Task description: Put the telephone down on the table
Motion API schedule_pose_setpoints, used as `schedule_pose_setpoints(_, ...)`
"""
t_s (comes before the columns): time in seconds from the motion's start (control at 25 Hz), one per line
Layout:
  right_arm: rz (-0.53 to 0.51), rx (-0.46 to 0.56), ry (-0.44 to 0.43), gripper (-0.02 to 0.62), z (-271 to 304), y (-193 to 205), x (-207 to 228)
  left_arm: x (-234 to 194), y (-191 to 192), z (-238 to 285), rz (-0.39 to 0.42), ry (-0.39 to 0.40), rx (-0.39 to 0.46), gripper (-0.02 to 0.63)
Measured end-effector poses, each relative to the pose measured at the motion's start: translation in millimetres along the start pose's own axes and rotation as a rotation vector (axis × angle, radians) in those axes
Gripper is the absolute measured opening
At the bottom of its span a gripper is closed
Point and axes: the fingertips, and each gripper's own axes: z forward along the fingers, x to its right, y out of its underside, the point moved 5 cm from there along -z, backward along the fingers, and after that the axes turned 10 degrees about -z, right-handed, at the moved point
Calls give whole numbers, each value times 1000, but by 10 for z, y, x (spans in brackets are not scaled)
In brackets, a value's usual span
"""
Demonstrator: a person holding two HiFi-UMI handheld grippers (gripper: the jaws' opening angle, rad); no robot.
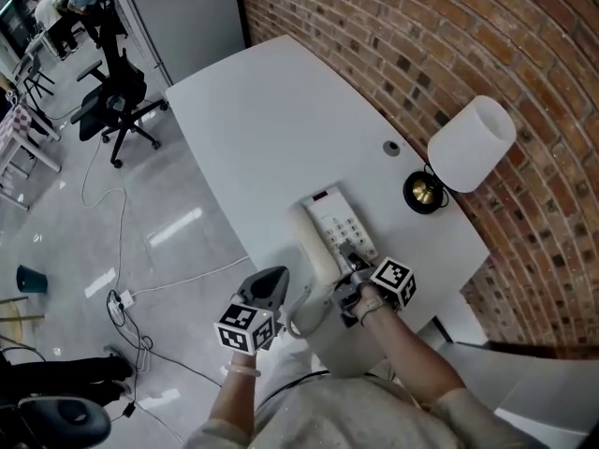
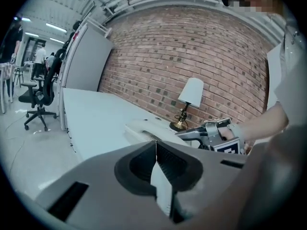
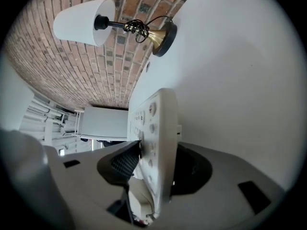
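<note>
Left tool: its jaws were pressed together with nothing clearly gripped. It hung at the near-left edge of the surface, just left of the telephone.
White surface: a long pale tabletop that ran away from the person beside a brick wall.
White push-button desk telephone: it sat keypad up at the near end of the surface. Its long axis ran away from the person and leaned slightly left.
Right tool: it was closed at a middling width on the telephone's near end, one jaw on the keypad face and the other under the back.
Deciding relation: the telephone stretched straight ahead of the right tool, the only one holding it. With a jaw underneath, the near end seemed held just off the surface. Whether the far end already touched could not be told.
Likely next need: lower the near end until it lies flat, then spread the jaws and draw back along the long axis.
White-shaded lamp with brass base: it stood to the right of the telephone, near it but apart.
Containers: none showed on the surface.
</note>
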Motion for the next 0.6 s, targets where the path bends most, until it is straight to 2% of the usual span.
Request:
schedule_pose_setpoints(0.36,-33,-47,174,246,-42,-20,51,38,-20,-43,-7,33,15,8)
schedule_pose_setpoints(0.6,-31,-97,255,286,-75,12,163,30,-21,-64,-7,33,23,8)
